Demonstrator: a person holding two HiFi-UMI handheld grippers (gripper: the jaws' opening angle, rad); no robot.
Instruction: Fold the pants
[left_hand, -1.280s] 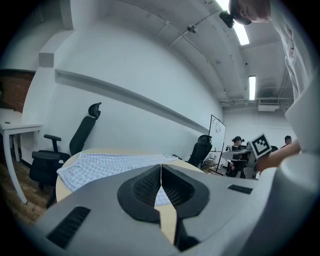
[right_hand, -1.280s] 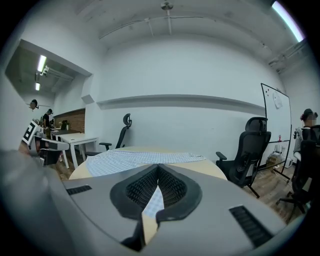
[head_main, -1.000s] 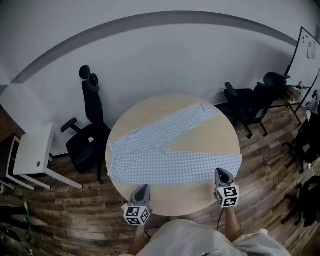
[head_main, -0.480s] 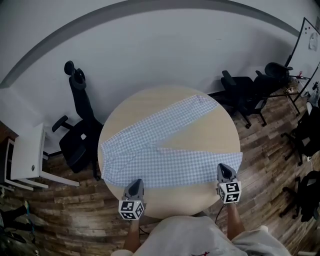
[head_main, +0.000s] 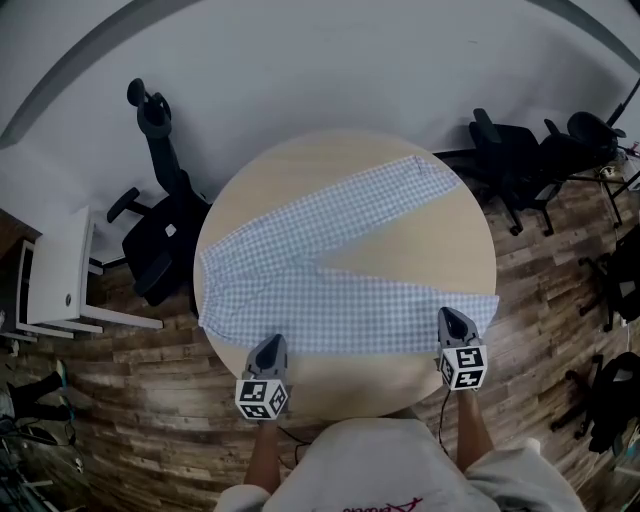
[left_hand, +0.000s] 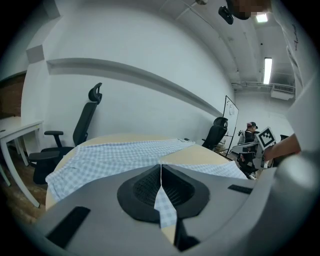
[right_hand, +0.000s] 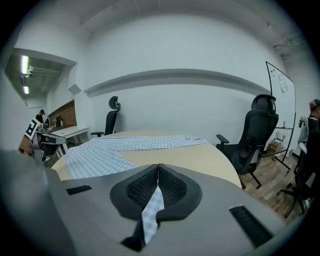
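Two tools are clamped shut on the near edge of the checked pants (head_main: 330, 270), spread on the round tabletop (head_main: 420, 235): the left tool (head_main: 269, 345) toward the waist, the right tool (head_main: 452, 318) at the hem. Thin pinches could be lost on lifting, and the fold skewed.
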